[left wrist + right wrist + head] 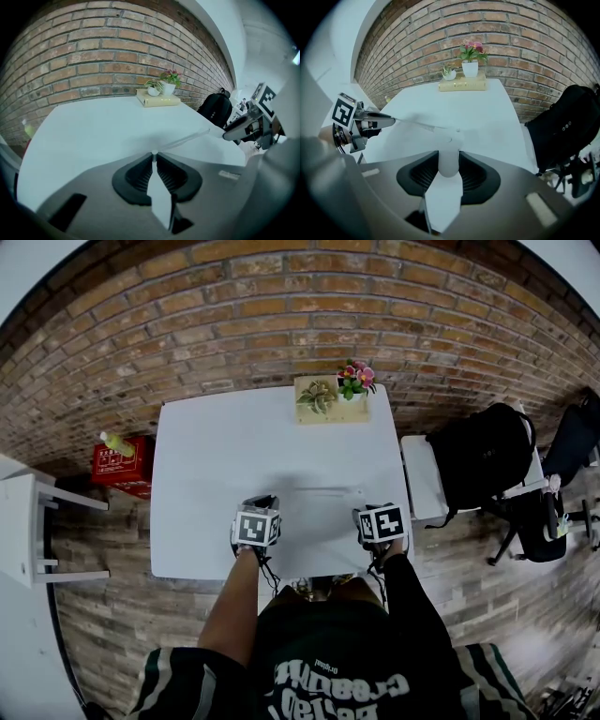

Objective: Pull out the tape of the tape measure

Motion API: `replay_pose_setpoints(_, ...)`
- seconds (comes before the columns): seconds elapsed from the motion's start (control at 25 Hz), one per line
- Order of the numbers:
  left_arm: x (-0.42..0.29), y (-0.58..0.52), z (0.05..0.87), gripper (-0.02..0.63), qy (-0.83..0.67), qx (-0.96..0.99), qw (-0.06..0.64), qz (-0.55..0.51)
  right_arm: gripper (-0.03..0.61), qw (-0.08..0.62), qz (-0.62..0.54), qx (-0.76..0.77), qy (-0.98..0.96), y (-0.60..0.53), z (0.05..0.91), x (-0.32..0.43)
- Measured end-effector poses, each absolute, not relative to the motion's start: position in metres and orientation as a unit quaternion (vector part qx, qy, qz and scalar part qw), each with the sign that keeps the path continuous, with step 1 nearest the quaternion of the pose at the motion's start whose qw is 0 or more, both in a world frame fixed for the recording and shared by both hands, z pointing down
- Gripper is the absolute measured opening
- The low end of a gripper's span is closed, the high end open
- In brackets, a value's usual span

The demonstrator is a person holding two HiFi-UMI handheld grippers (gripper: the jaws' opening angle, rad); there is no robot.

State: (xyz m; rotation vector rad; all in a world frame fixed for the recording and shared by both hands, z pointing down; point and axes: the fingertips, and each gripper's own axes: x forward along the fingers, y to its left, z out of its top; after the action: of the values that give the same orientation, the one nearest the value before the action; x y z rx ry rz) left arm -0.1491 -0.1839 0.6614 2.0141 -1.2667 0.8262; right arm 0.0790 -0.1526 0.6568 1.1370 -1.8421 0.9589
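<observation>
A thin pale tape (328,490) stretches over the white table (206,446) between my two grippers. In the left gripper view, the left gripper (154,157) is shut on the tape's end, and the tape (187,138) runs off to the right toward the right gripper (239,129). In the right gripper view, the right gripper (449,161) is shut on the white round case of the tape measure (449,159). From there the tape (419,123) leads left to the left gripper (377,121). Both grippers (265,502) (363,512) hang over the table's near edge.
A book with two small potted plants (330,399) sits at the table's far edge by the brick wall. A black backpack on a chair (478,456) stands to the right. A red box (122,460) and a white shelf (23,531) are on the left.
</observation>
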Motion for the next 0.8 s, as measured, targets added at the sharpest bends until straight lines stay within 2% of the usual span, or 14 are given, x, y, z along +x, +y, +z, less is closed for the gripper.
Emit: replay_pose_setpoints(0.8, -0.171, -0.180, 0.660, 0.037, -0.502, 0.747, 0.315, 0.301, 0.147, 0.374, 0.369, 0.458, -0.717, -0.148, 0.654, 0.088)
